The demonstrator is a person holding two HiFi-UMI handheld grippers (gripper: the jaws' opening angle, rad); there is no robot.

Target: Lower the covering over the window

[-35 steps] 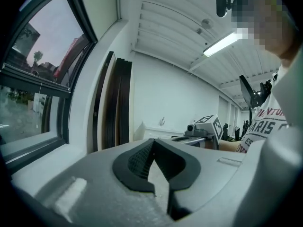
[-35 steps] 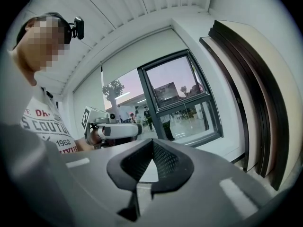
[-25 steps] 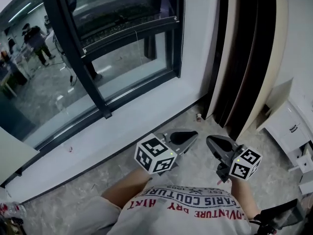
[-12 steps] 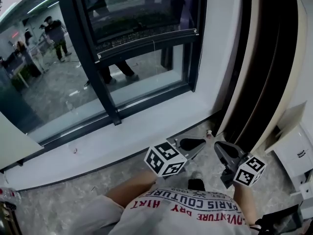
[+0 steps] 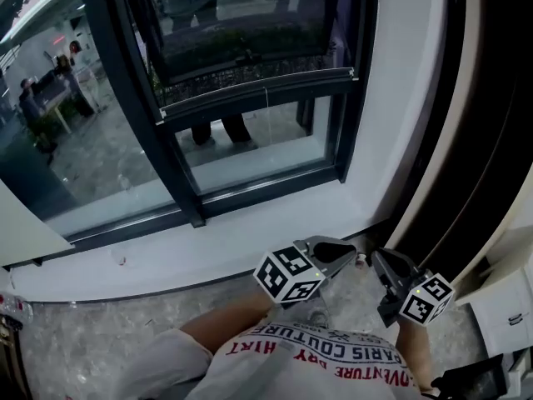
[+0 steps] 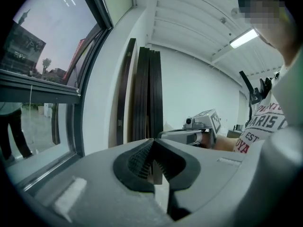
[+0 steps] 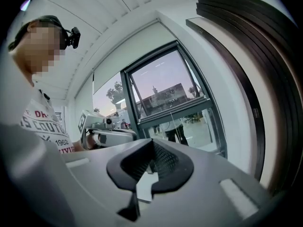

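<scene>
Head view: a dark-framed glass window is crossed by a dark silver-edged rail, with a thin pale cord hanging beneath it. The grey left gripper and the grey right gripper sit low, well apart from both.

Left gripper view: fingers pressed together, holding nothing. The cord hangs far left.

Right gripper view: fingers pressed together, holding nothing. The cord hangs beyond them.

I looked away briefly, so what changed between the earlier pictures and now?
The person has stepped closer to the window and the dark panels; the white cabinet has nearly left view. The left tongs and right tongs stay shut, empty, side by side.
</scene>
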